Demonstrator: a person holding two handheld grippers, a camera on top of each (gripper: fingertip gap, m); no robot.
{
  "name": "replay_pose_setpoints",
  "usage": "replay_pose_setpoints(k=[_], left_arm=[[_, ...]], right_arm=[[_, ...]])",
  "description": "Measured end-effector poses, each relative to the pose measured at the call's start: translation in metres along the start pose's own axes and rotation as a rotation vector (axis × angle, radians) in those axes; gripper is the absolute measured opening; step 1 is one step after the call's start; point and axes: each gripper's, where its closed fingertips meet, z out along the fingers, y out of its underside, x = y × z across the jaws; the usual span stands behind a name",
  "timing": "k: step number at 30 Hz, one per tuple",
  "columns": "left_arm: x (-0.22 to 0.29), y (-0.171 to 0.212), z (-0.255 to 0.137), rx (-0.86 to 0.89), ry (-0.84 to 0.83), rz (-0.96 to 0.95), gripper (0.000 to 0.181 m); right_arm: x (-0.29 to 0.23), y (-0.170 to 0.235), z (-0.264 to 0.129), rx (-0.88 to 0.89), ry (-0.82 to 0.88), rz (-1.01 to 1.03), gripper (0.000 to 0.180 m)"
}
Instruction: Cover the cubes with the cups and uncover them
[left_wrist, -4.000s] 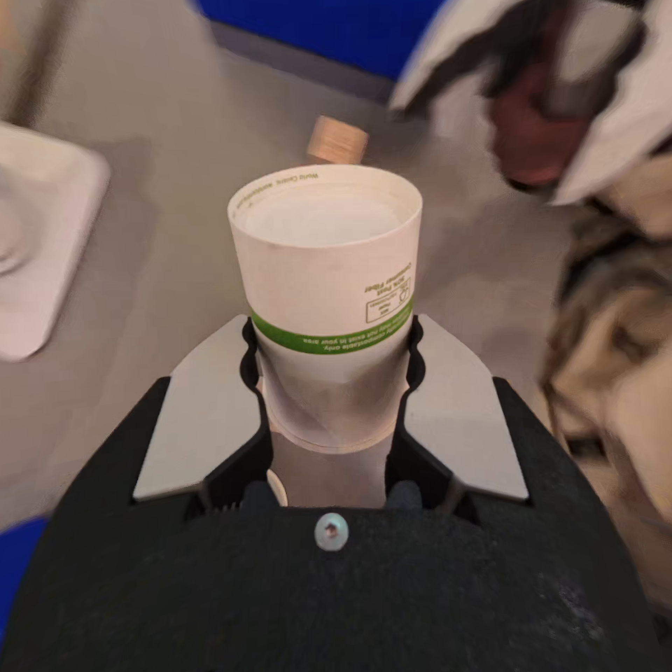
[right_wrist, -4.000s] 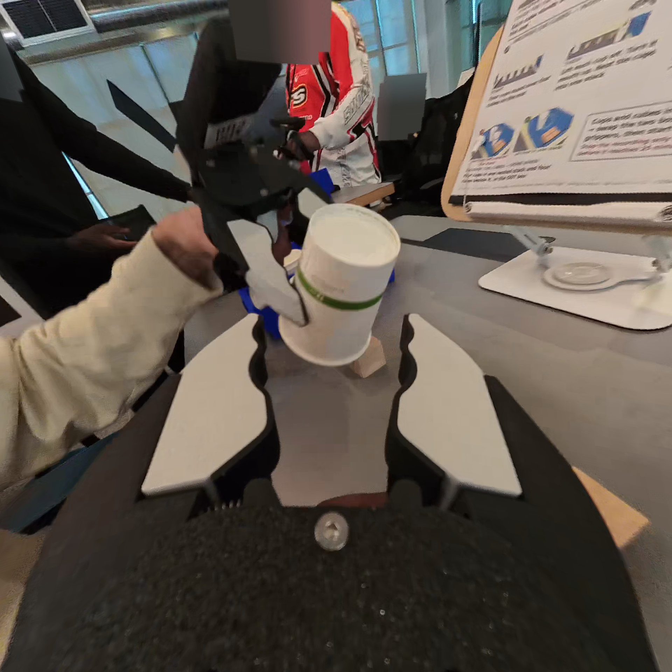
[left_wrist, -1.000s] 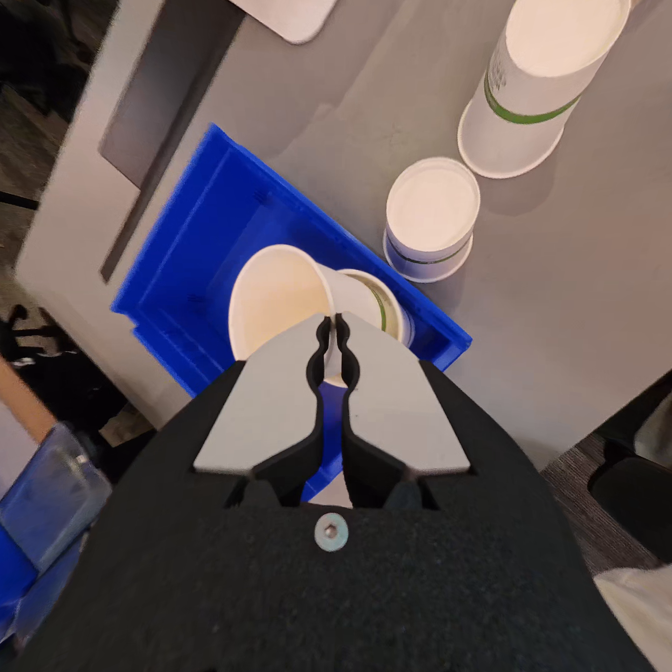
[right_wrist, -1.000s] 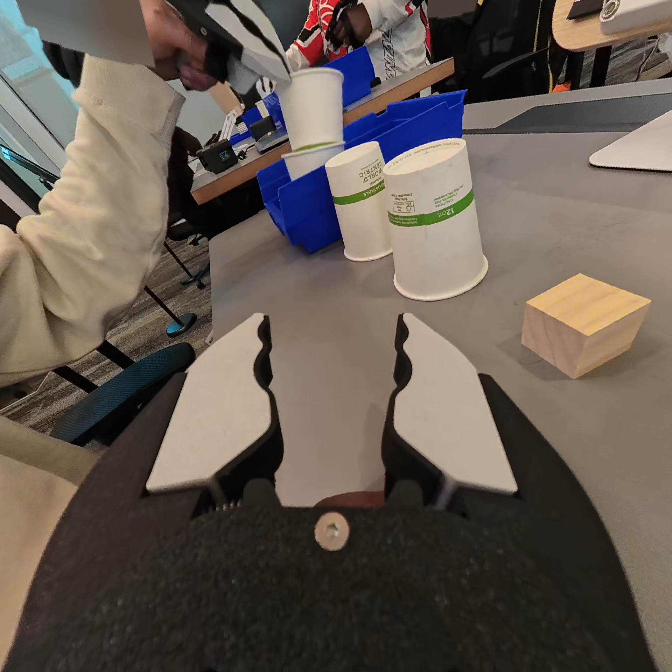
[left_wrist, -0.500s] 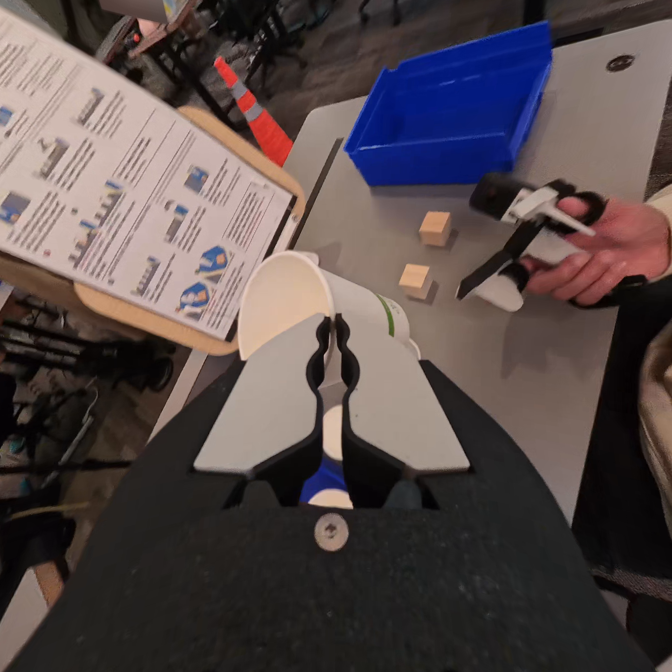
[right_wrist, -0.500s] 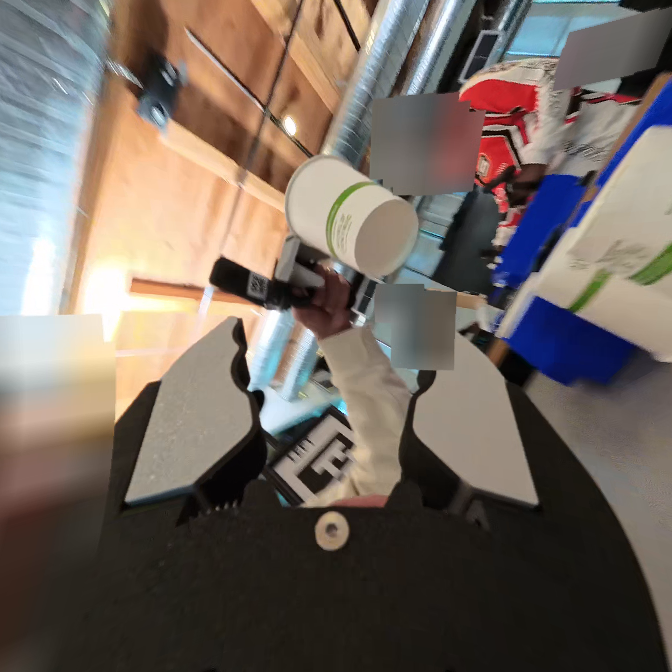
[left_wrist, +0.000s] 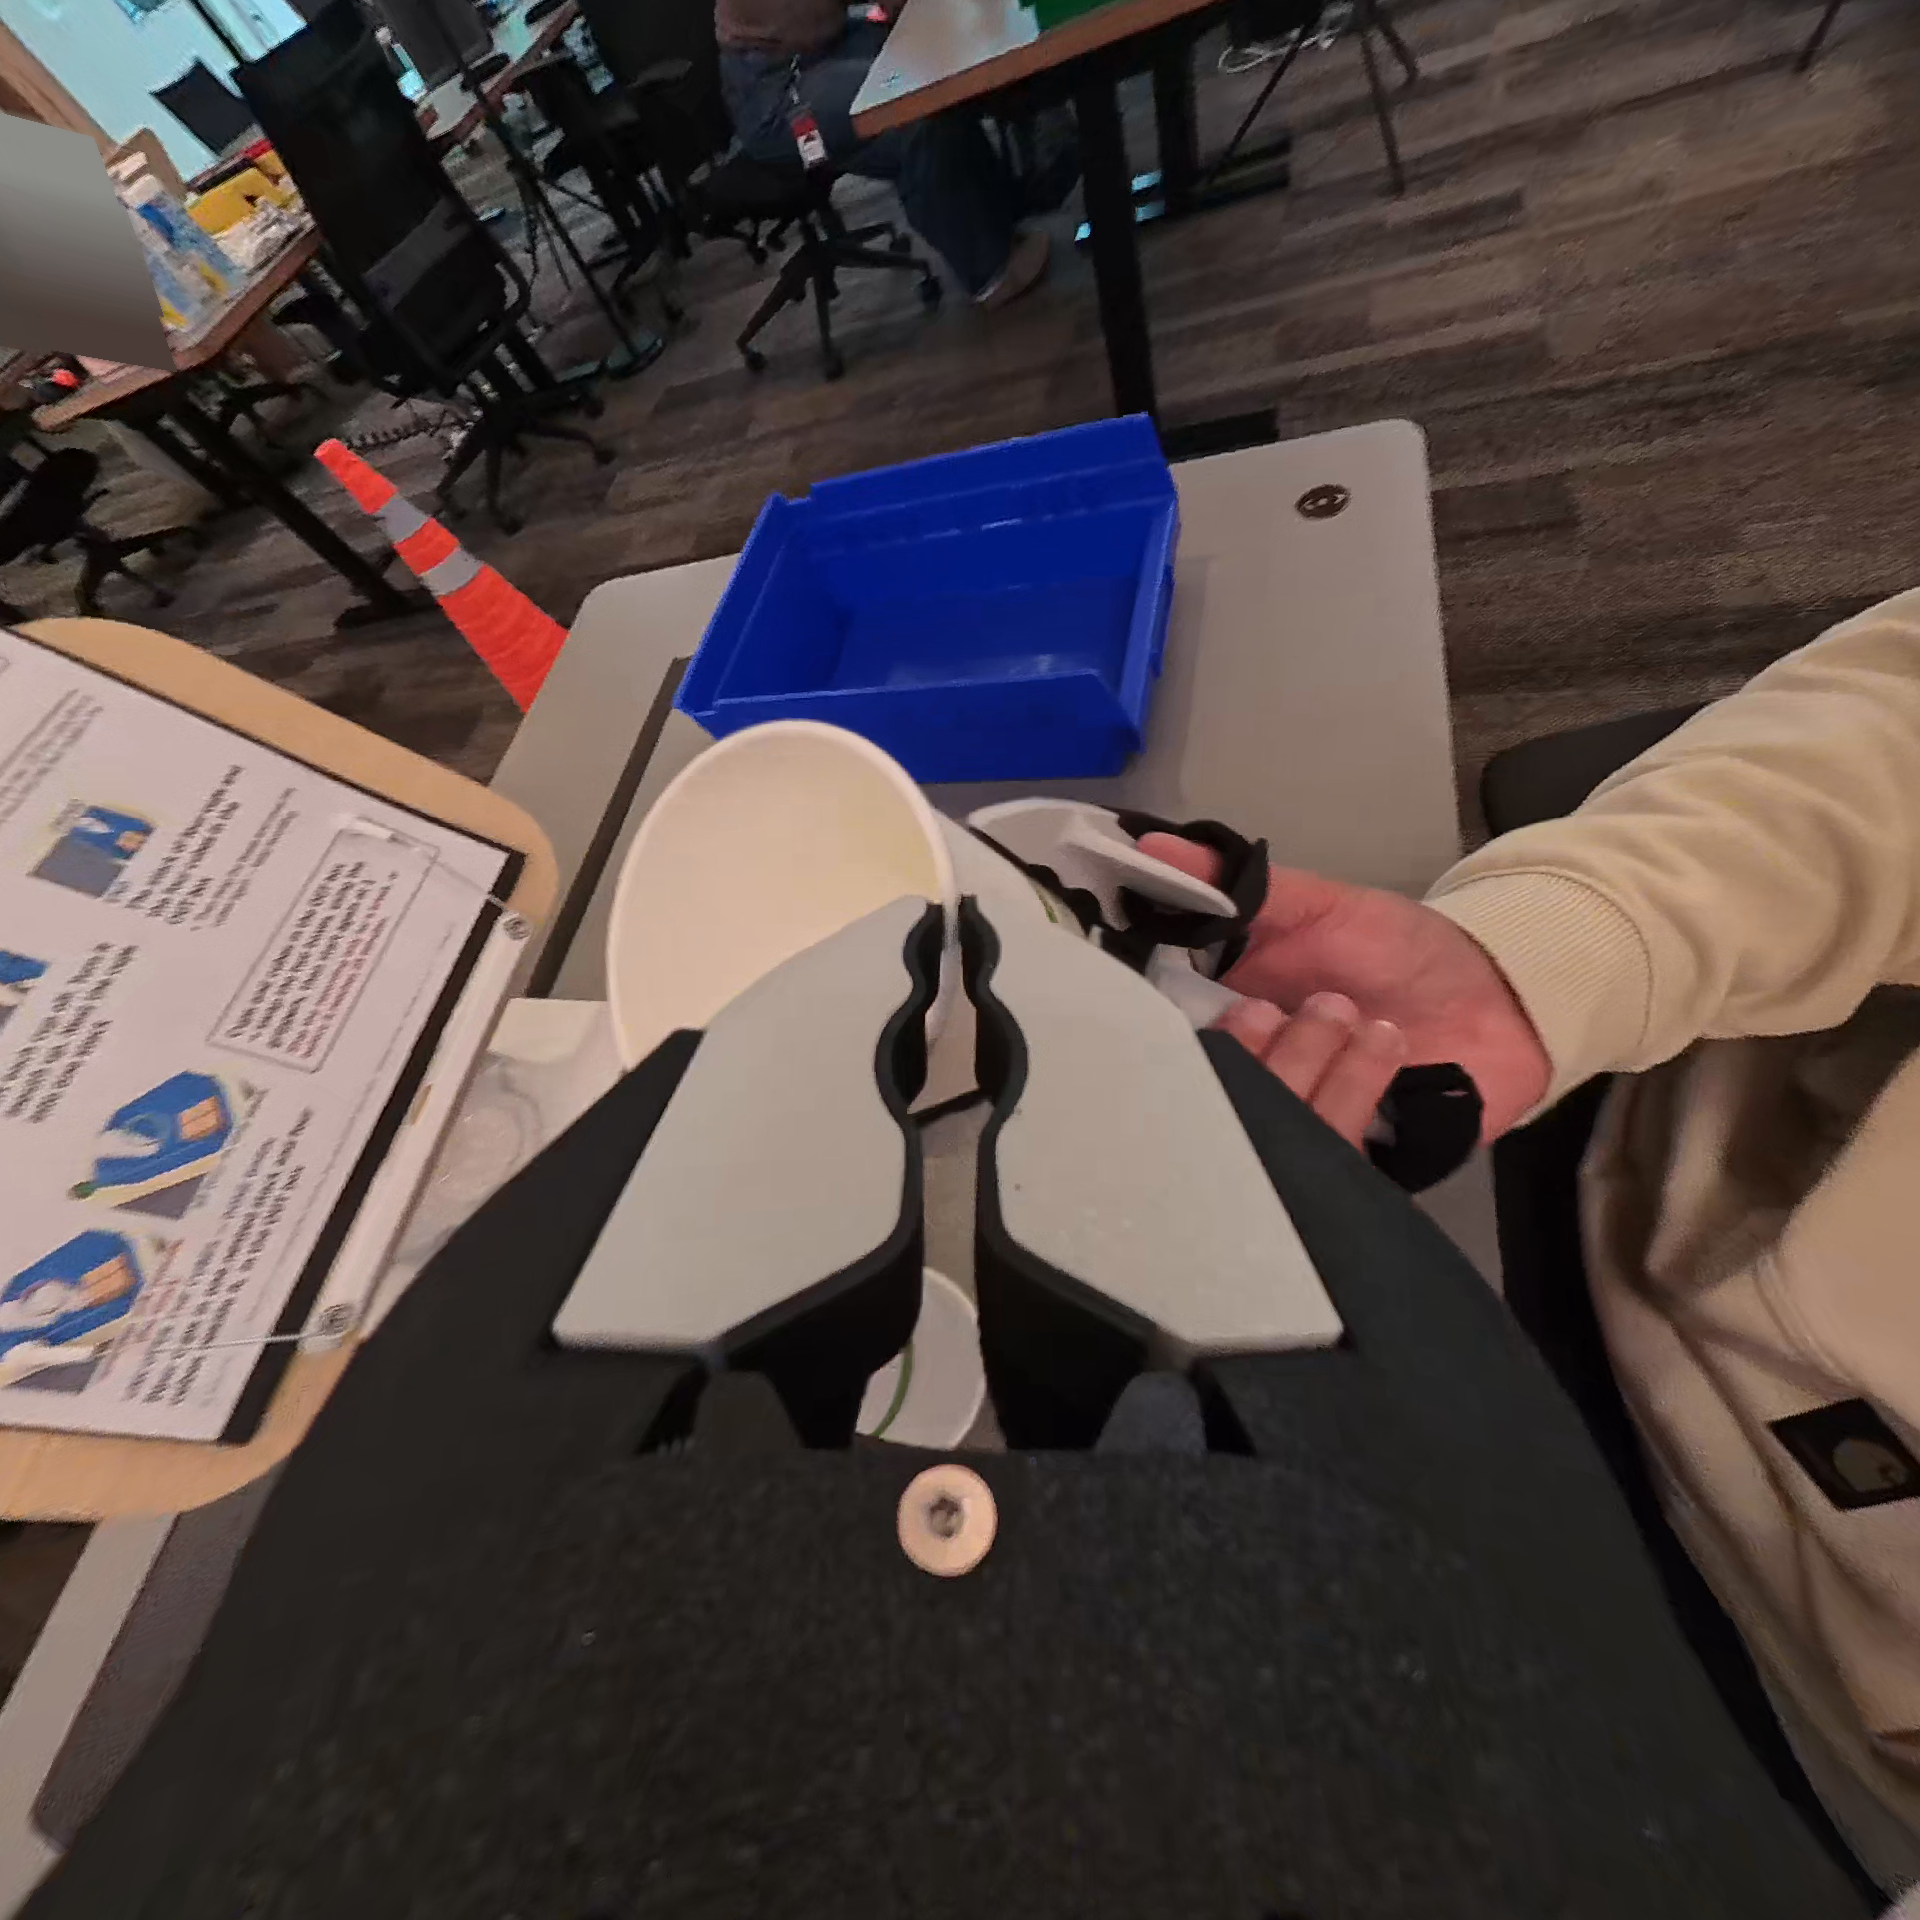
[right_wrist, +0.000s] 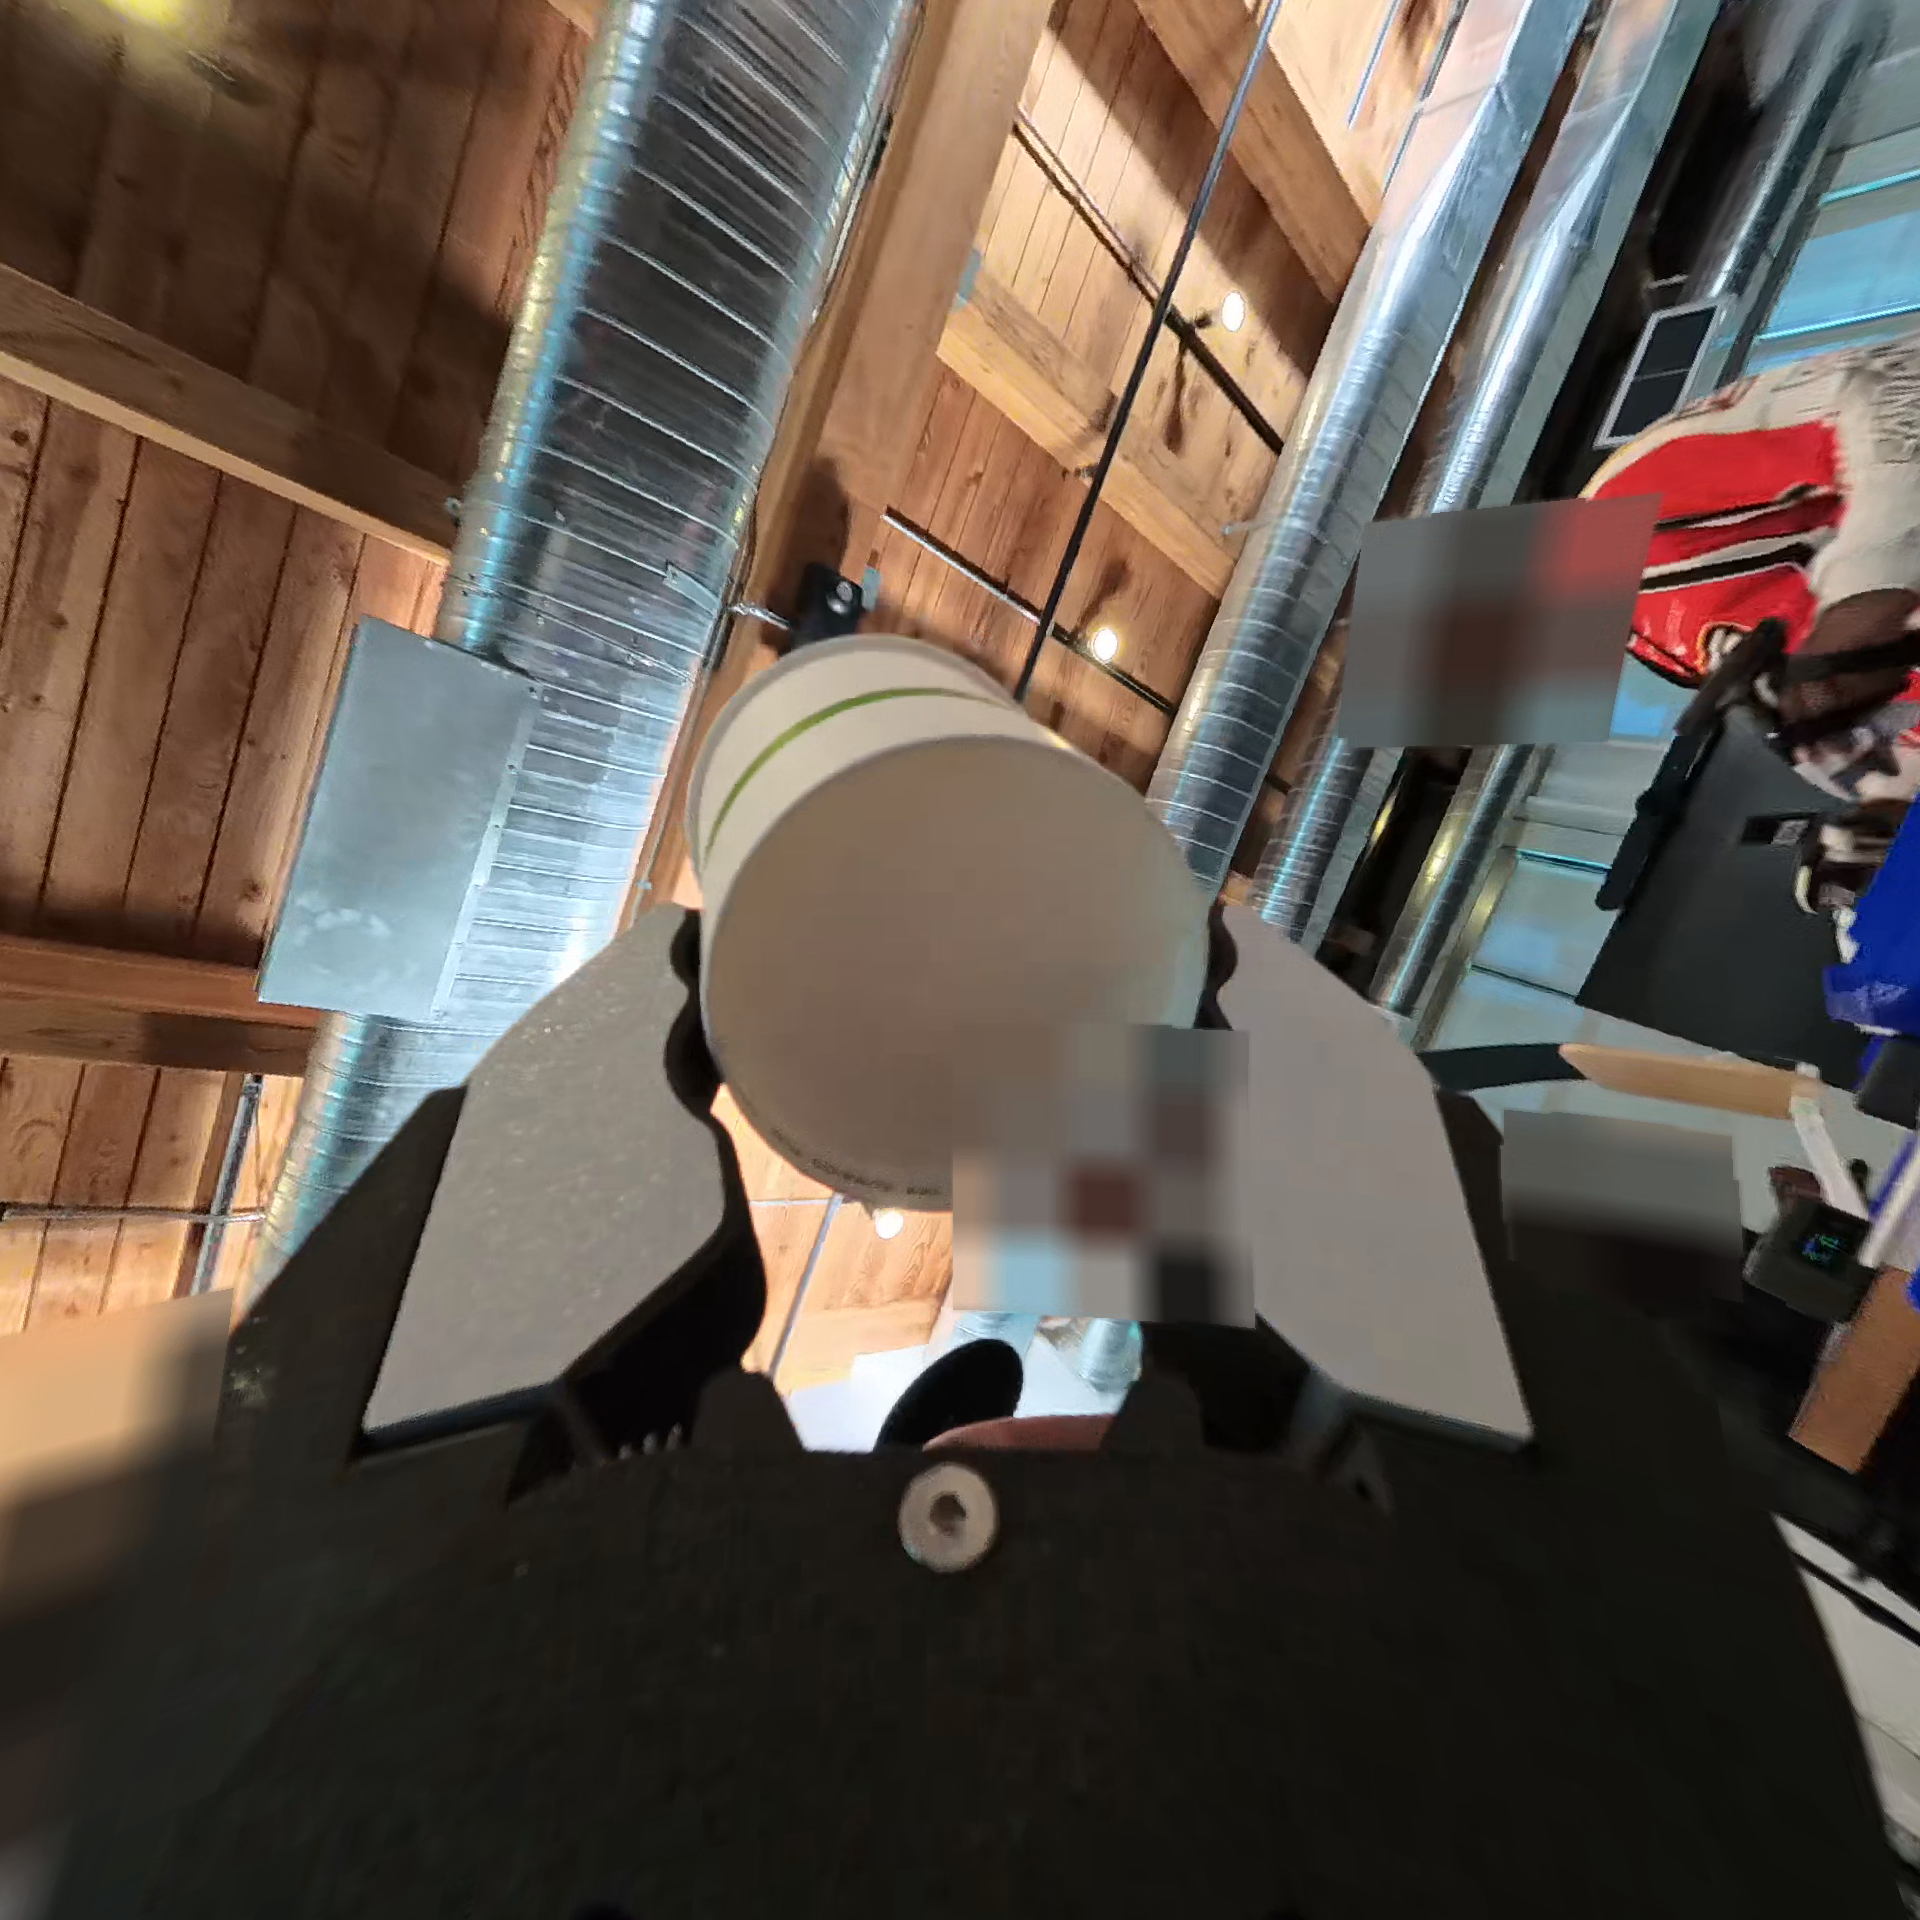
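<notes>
My left gripper (left_wrist: 948, 914) is shut on the rim of a white paper cup (left_wrist: 769, 883) with a green band. It holds the cup in the air, mouth towards the camera. My right gripper (right_wrist: 951, 935) is open, one finger on each side of the base end of the same cup (right_wrist: 935, 935), close against its wall. It points up at the ceiling. The right gripper also shows in the left wrist view (left_wrist: 1153, 894), held by a hand (left_wrist: 1382, 997) just behind the cup. Another upturned cup (left_wrist: 930, 1371) stands below my left fingers. No cube shows in either view.
A blue bin (left_wrist: 935, 717) stands on the grey table (left_wrist: 1299, 675) beyond the cup. An instruction board (left_wrist: 208, 987) leans at the left. An orange cone (left_wrist: 457, 582) stands on the floor. People and desks are in the background.
The right gripper has come up to the cup in my left gripper and now brackets its base end. The left gripper still pinches the rim. The cubes have gone out of view.
</notes>
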Motion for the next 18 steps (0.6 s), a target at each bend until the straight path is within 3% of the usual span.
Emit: replay_pose_setpoints(k=[5, 8, 10, 13, 18], left_arm=[[0.004, 0.009, 0.004, 0.016, -0.024, -0.012, 0.009], [0.002, 0.019, -0.006, 0.007, -0.112, -0.033, 0.058], [-0.003, 0.033, -0.023, 0.008, -0.22, -0.079, 0.07], [-0.001, 0.072, -0.035, 0.06, -0.372, -0.271, 0.071], [0.047, 0.161, -0.004, 0.022, -0.44, -0.572, 0.068]], right_arm=[[-0.002, -0.006, -0.009, -0.053, 0.055, -0.095, 0.088], [-0.008, -0.02, -0.014, -0.039, 0.084, -0.139, 0.088], [-0.013, -0.028, -0.018, -0.054, 0.13, -0.213, 0.088], [-0.022, -0.036, -0.021, -0.104, 0.217, -0.352, 0.088], [-0.04, -0.048, -0.018, -0.282, 0.432, -0.695, 0.088]])
